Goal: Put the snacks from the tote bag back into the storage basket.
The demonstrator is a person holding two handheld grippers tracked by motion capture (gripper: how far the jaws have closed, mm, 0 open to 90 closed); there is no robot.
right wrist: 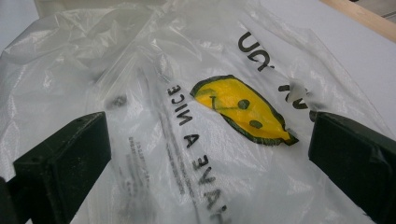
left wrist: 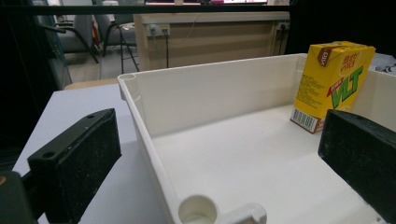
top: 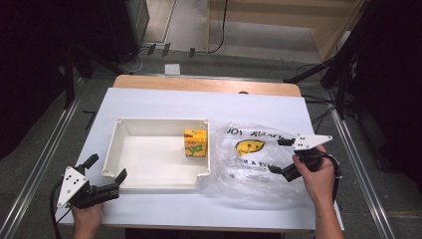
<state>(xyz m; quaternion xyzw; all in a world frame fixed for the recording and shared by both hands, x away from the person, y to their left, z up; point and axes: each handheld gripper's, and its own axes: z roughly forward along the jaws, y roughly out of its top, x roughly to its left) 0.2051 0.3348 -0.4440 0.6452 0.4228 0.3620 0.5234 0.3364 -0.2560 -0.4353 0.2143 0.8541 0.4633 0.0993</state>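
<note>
Right gripper point(top: 278, 156) wide-jawed over bag point(top: 249, 164)

A table point(top: 149, 99) with a white cover and a bare wooden far edge stands on a grey floor point(top: 249, 62). Metal rails point(top: 42, 159) run along both sides. Beyond it, cables point(top: 219, 35) trail past a pale wooden cabinet point(top: 298, 15). Black stands point(top: 343, 69) and dark curtains point(top: 30, 59) flank the scene. Chairs point(left wrist: 70, 37) stand farther back in the left gripper view.

beyond my white-topped desk point(top: 149, 99) i see a grey floor point(top: 259, 59) strewn with black cables point(top: 219, 30), a pale wooden cabinet point(top: 283, 15), and dark stands point(top: 343, 74).
</note>
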